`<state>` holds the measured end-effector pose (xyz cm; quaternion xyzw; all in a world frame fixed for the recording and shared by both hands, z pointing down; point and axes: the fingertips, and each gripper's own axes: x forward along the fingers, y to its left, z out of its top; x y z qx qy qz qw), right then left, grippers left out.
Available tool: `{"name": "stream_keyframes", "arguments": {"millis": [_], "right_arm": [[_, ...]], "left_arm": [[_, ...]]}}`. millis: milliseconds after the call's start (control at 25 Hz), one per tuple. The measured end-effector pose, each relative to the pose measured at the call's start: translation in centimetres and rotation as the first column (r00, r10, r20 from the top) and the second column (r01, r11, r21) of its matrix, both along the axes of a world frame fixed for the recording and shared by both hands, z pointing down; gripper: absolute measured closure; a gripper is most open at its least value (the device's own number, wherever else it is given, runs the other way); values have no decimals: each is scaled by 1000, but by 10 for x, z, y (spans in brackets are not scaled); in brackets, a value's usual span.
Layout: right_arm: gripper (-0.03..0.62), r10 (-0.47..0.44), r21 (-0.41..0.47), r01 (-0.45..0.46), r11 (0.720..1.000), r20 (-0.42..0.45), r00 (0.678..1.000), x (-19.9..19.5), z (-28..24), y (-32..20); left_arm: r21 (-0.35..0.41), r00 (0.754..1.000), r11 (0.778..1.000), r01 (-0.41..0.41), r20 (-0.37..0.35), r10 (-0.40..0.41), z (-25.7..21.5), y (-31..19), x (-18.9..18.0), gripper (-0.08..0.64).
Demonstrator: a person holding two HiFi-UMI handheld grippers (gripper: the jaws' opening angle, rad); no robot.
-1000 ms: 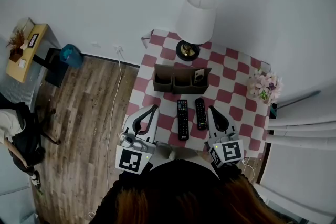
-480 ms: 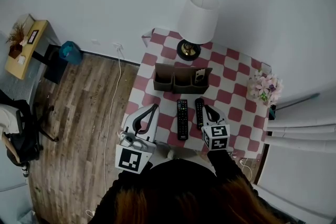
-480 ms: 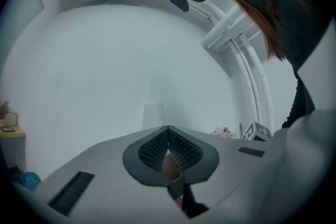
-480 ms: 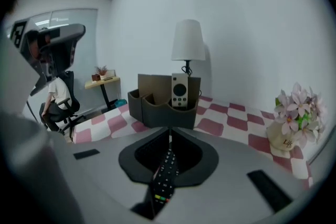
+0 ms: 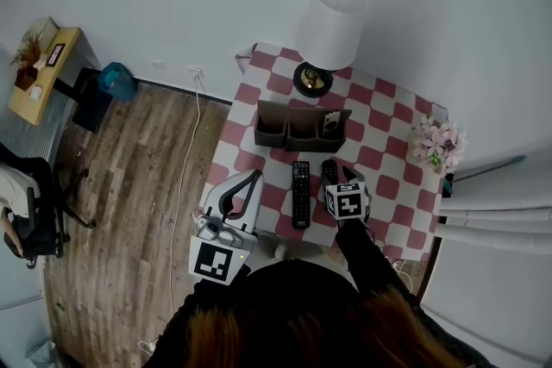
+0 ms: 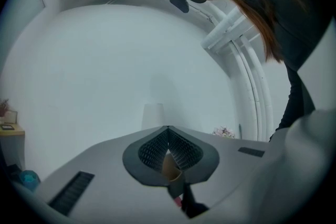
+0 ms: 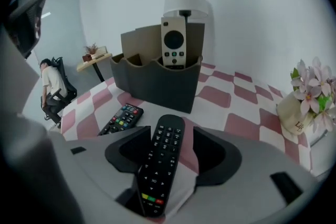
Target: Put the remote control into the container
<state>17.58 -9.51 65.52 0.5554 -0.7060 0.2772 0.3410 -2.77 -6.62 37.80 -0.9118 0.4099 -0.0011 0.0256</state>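
Presently the step in hand is the approach to the grasp. The right gripper [image 7: 172, 151] tilts down over the checked tablecloth [image 7: 245, 124]. Its jaws have just been opening and now stand wide apart astride a black remote control [image 7: 164, 136]. The remote lies flat on the cloth between the pads, and neither pad presses on it.

The container [image 7: 157, 84], a brown three-compartment holder, stands at twelve o'clock from this remote and near it. A white remote [image 7: 174, 42] stands upright in its right compartment, while the other two compartments appear free. A second black remote [image 7: 121, 118] lies at about ten o'clock in the right gripper view, apart from the first.

The left gripper [image 5: 248, 178] hangs off the table's edge at nine o'clock, level, with its jaws together on nothing.

The next move probably calls for closing on the remote's long sides, lifting it, tipping it upright and lowering it into a free compartment.
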Motion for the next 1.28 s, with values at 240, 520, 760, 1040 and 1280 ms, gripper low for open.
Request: {"name": "stream_keyframes", "arguments": {"millis": [240, 520, 760, 1040, 1280], "right_arm": [[348, -8, -63, 6, 998, -24, 1000, -9, 18, -2], [362, 3, -61, -4, 998, -15, 1000, -7, 24, 1], [373, -11, 106, 5, 994, 60, 998, -14, -8, -11], [376, -42, 329, 0, 944, 121, 992, -29, -64, -31], [376, -102, 479, 27, 877, 133, 986, -44, -105, -46]], "left_arm": [[-10, 1000, 1000, 12, 3, -12, 3, 0, -5, 554], [-14, 1000, 999, 31, -1, -31, 4, -1, -11, 554], [-17, 1000, 999, 31, -7, -31, 4, -2, -11, 553], [-14, 999, 999, 30, -15, -31, 2, -2, -10, 554], [-10, 999, 999, 38, -14, -38, 2, -2, -11, 553]]}}
